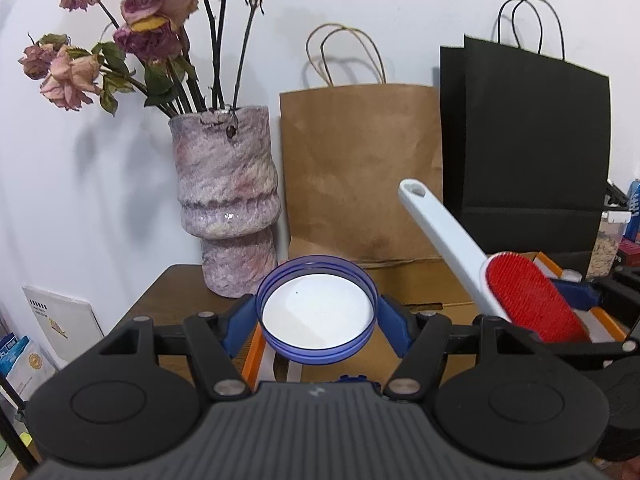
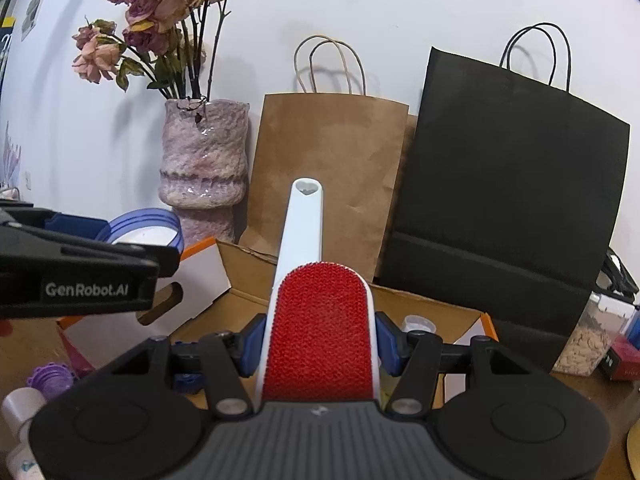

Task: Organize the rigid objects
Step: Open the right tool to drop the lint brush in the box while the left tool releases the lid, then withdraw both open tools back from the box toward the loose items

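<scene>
Lint brush (image 2: pixel 320 340), white-handled with a red pile face, is clamped by its head between the blue fingers (image 2: pixel 250 344) of the right gripper (image 2: pixel 320 346); the handle projects forward and upward, its end bearing a heart-shaped hole. Left wrist view shows the same brush at right, tilted, handle toward the paper bags.

Blue-rimmed lid (image 1: pixel 316 312), white inside, is held at its rim on both sides by the fingers (image 1: pixel 394 330) of the left gripper (image 1: pixel 316 326). It is carried clear of the bench, open side facing the camera.

Both items hang above an open cardboard box (image 2: pixel 432 312) with orange edging, which stands on the dark wooden bench (image 1: pixel 160 300). A small pale cap lies inside the box; other contents cannot be made out.

Behind the box, against the white wall: a mottled pink-grey vase (image 1: pixel 226 200) of dried roses at left, a brown paper bag (image 1: pixel 360 168) at centre, a black paper bag (image 1: pixel 524 140) at right. A clear container of pale flakes (image 2: pixel 588 340) stands beside the black bag. A purple cap (image 2: pixel 52 380) and a white bottle (image 2: pixel 20 408) lie at lower left of the right wrist view.
</scene>
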